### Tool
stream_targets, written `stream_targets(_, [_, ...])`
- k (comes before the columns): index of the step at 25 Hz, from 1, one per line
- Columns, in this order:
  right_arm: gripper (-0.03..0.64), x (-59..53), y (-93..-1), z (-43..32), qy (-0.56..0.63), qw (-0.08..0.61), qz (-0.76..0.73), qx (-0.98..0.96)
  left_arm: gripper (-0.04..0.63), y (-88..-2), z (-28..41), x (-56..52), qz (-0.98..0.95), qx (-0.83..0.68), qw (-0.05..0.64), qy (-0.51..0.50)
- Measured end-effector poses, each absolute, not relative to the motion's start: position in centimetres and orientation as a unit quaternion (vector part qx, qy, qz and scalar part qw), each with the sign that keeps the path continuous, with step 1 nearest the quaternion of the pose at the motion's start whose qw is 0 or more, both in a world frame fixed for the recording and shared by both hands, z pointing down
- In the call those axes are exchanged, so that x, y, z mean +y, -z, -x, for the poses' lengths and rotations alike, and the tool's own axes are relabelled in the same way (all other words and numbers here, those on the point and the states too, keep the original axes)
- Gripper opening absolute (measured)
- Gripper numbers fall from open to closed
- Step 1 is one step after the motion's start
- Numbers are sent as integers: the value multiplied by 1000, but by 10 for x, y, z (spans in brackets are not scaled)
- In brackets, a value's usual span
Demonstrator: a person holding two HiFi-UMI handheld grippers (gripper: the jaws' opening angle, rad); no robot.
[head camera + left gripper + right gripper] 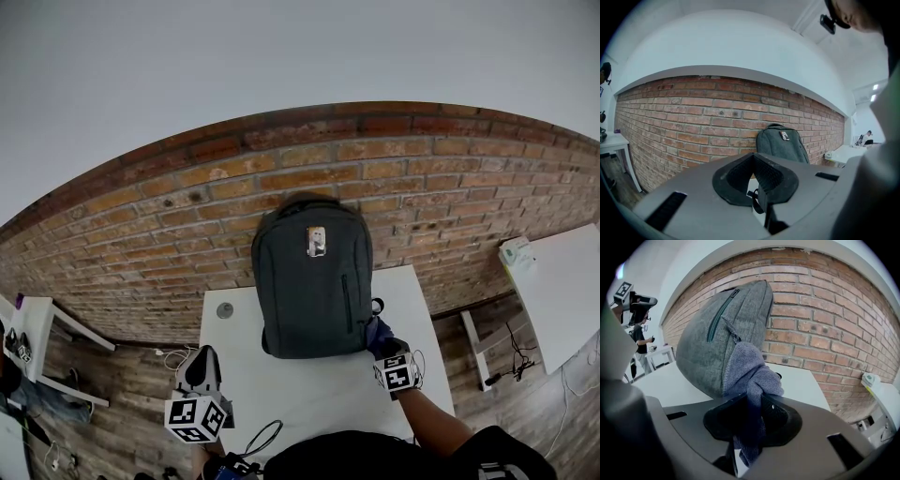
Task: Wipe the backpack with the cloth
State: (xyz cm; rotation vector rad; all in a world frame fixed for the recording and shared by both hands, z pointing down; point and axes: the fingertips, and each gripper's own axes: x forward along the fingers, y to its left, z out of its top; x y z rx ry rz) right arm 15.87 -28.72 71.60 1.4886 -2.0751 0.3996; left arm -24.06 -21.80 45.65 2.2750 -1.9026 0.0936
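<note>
Brick wall (187,216) runs across the back, with a white table (281,375) pushed up to it. We see the grey backpack (312,281) upright at the table's far edge, leaning on the wall, front panel facing us. A small tag (317,241) sits near its top. A teal zip (717,319) runs down its side in the right gripper view.

Right gripper (380,345) is at the backpack's lower right corner. Its jaws are clenched on the cloth (752,376), a blue-purple towel. The cloth bunches out past the jaw tips, and a tail hangs down behind them. The bunched end is pressed against the backpack's side, low down, just above the tabletop.

Left gripper (202,361) is over the near left part of the table, well apart from the backpack. We see its jaws closed together with nothing between them, pointing toward the wall. The backpack shows beyond them, off to the right.

A round grey disc (225,309) lies on the table left of the backpack, near the far edge. A thin black cable (262,436) loops over the near edge. A second white table (562,291) stands to the right. A person (642,341) stands in the background at the left of the right gripper view.
</note>
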Motion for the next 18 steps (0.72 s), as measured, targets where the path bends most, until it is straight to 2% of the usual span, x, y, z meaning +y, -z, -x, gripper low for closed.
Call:
stream_targets(11, [86, -264, -722, -151, -155, 288, -541, -775, -6, -460, 242, -217, -764, -638, 91, -27])
stream_targets(18, [86, -278, -662, -127, -122, 234, -540, -799, -6, -460, 244, -216, -763, -639, 93, -23])
